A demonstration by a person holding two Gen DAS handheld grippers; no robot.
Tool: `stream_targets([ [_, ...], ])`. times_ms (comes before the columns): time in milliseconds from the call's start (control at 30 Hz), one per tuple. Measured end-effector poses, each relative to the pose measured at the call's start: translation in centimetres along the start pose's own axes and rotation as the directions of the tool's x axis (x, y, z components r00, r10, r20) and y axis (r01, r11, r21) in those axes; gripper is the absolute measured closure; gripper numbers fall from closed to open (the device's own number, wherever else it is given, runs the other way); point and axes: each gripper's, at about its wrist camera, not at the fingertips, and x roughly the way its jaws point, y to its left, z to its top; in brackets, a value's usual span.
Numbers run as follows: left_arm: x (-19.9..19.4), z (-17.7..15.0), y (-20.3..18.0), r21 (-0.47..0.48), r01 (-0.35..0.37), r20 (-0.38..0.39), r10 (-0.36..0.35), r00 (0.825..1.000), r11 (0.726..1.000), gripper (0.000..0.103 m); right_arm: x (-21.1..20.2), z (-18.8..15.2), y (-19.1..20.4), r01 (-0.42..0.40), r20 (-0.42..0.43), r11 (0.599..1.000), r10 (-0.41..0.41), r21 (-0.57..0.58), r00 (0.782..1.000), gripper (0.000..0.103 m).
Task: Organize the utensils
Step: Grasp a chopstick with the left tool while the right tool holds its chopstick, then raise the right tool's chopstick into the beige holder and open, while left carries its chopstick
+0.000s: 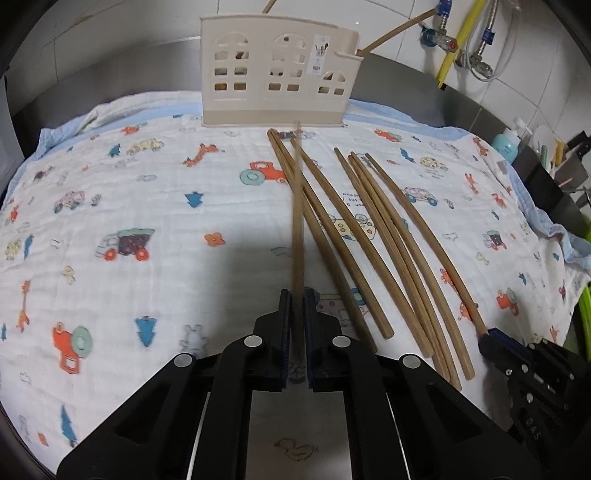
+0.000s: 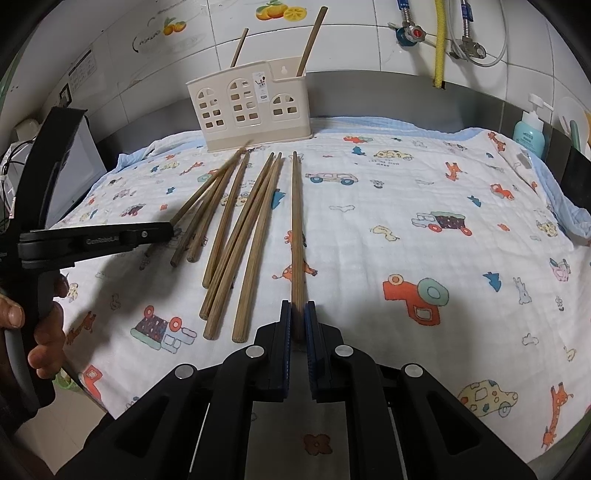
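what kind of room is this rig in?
Likely a home kitchen counter: white tiled wall with water valves and a yellow hose, a cream plastic utensil holder, and loose brown wooden chopsticks on a cartoon-print cloth.

A white cloth (image 2: 424, 192) printed with cartoon vehicles and animals covers the counter. White wall tiles (image 2: 351, 48) rise behind it, a fruit sticker (image 2: 280, 13) at 12 o'clock. Water valves (image 2: 410, 35) and a yellow hose (image 2: 439, 44) hang at 1 o'clock; a teal pump bottle (image 2: 530, 129) stands at 2 o'clock.
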Motion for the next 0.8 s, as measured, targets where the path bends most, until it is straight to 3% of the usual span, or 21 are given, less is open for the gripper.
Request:
stream_targets([
  [333, -5.4, 1.0, 1.4, 0.039, 0.022, 0.14, -0.027, 0.99, 0.999, 0.097, -4.3, 3.0, 1.4, 0.007, 0.118, 0.999, -0.001, -0.054, 0.993, 0.096],
  [567, -9.5, 2.8, 1.9, 0.093, 0.021, 0.252, -0.044, 0.967, 0.995, 0.097, -6.8, 8.1, 2.2, -0.014, 0.187, 0.995, 0.032, -0.095, 0.982, 0.096],
  [800, -12.4, 4.8, 2.4, 0.145, 0.014, 0.313, -0.06, 0.948, 0.989, 0.097, -7.4, 14.1, 3.7, -0.007, 0.206, 0.984, 0.043, -0.176, 0.978, 0.096],
])
